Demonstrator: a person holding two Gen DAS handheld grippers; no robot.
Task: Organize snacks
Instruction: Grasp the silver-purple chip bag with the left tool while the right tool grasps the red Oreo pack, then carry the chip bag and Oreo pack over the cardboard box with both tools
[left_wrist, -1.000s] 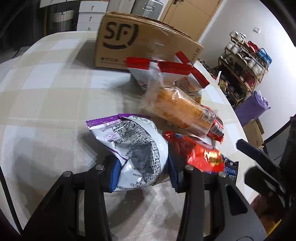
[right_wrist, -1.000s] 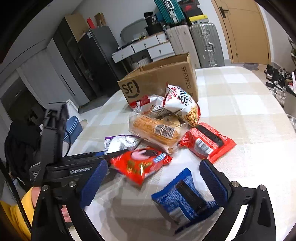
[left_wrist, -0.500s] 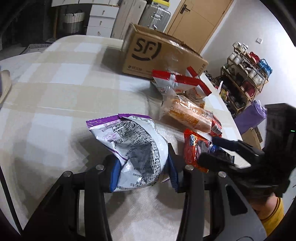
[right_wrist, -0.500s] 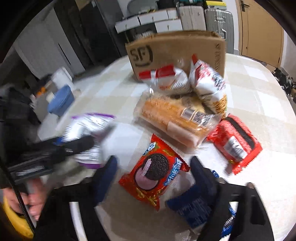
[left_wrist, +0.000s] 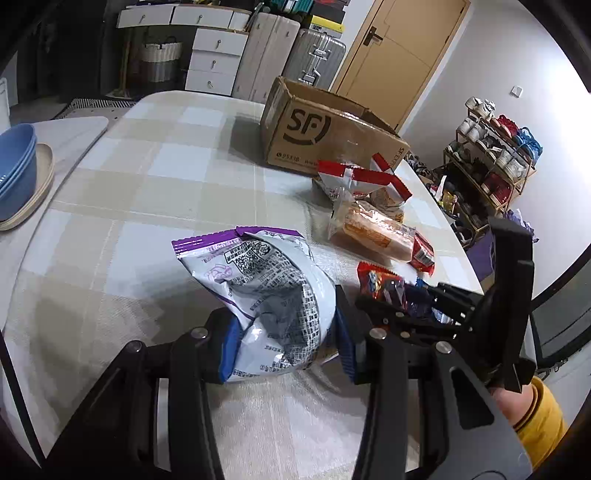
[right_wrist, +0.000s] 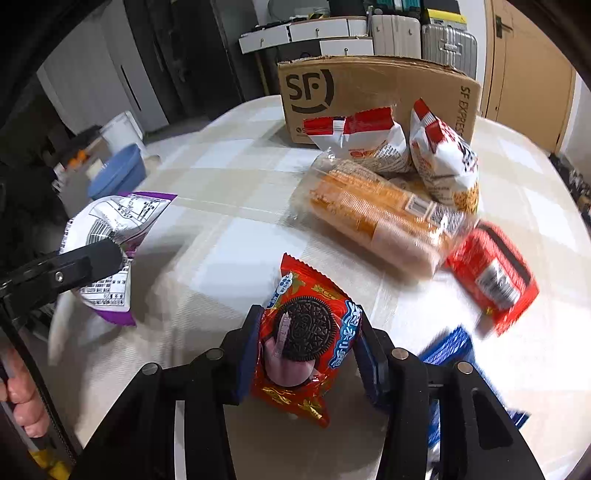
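- Fingers of the left gripper (left_wrist: 282, 345) are closed on the purple-and-white snack bag (left_wrist: 266, 291), held clear of the surface with its long axis running forward from the pads.
- Fingers of the right gripper (right_wrist: 308, 356) are clamped on the red Oreo packet (right_wrist: 306, 339) — its long axis also points ahead, toward the box.
- Cardboard box (right_wrist: 376, 92), marked SF and open at the top, stands at the far side, straight ahead of the right gripper and ahead-right of the left; judged the likely destination, and the right hand appears nearer to it.
- Between fingers and box lie the remaining snacks: two red-and-white bags (right_wrist: 391, 144) touching the box front, a clear biscuit sleeve (right_wrist: 373, 214) just before them, a red packet (right_wrist: 495, 277) and a blue packet (right_wrist: 450, 347) to the right.
- Surface (left_wrist: 177, 184): checked beige-and-white cloth — blue bowls (left_wrist: 14, 166) sit off its left edge.
- Room: white drawers, suitcases, a wooden door and a cluttered shelf rack behind.
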